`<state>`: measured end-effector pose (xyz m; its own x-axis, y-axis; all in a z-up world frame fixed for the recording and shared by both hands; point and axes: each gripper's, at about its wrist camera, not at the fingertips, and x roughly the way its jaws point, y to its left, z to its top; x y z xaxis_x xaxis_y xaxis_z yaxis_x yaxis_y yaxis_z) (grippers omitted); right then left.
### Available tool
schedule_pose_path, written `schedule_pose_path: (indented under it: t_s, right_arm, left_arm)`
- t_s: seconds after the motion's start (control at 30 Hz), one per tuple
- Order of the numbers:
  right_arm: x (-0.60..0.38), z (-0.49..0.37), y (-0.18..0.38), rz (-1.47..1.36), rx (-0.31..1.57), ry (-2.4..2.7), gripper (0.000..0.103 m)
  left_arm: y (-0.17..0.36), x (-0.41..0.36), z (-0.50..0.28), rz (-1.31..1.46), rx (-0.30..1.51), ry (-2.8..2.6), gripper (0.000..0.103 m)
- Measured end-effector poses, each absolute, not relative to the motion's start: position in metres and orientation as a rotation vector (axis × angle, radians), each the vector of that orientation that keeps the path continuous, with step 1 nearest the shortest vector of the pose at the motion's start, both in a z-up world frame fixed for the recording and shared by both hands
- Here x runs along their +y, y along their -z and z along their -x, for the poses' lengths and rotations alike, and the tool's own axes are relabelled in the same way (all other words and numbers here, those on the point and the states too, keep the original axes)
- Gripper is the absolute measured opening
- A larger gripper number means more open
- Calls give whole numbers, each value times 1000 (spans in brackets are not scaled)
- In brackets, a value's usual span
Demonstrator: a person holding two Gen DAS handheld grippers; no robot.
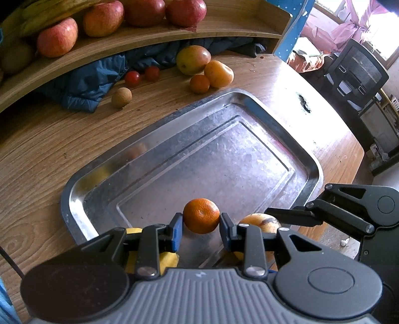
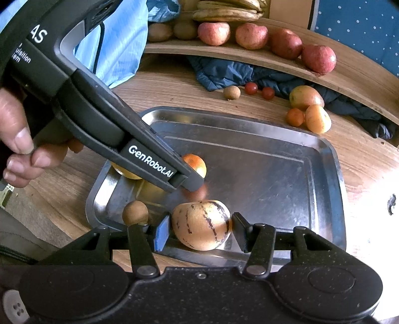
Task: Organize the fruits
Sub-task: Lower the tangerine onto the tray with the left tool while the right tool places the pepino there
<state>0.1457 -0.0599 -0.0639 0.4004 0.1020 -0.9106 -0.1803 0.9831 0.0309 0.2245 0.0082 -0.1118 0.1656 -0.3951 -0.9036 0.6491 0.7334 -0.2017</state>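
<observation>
Left gripper [image 1: 201,230] w/ fingers clamped on a small tangerine [image 1: 201,215], low over the metal tray [image 1: 249,104] near its front edge. Right gripper [image 2: 201,233] has its fingers round a striped yellow fruit [image 2: 201,224] in the tray's near corner, pads at both sides. More fruit waits on the wooden surface [image 1: 49,149] behind.

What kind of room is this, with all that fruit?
Probably a home or a small office room, not a shop. The fruit sits on a wooden table beside a metal tray, a black office chair stands nearby, and pink curtains hang at a window.
</observation>
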Motion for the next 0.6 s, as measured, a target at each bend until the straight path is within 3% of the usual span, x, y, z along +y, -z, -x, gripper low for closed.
schedule_pose_path:
  t_s: [0.37,0.6]
  right_arm:
    - [-59,-145,63,76,1148,-176,55]
    - [-58,-144,61,80,1149,-171,63]
  left_arm:
    - [110,10,-222,-247,1186,755,36]
    - [101,15,-219,-232,1157,766,57]
